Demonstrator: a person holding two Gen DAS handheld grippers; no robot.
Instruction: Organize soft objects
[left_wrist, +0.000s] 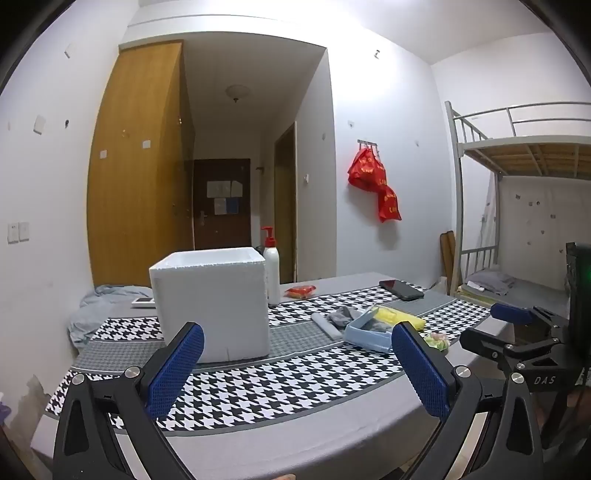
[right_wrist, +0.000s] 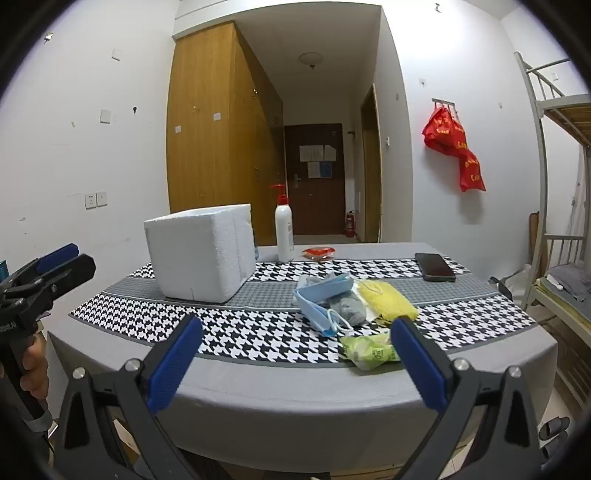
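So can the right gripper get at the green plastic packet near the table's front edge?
Probably yes. The right gripper is open and the green plastic packet lies just ahead of it, with only bare tablecloth in between.

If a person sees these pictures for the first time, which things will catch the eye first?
Probably the big white foam box, standing left of centre on the houndstooth tablecloth. Next, the colourful heap to its right: a light blue tray, a yellow cloth and a grey cloth. Behind, red bags hang on the white wall.
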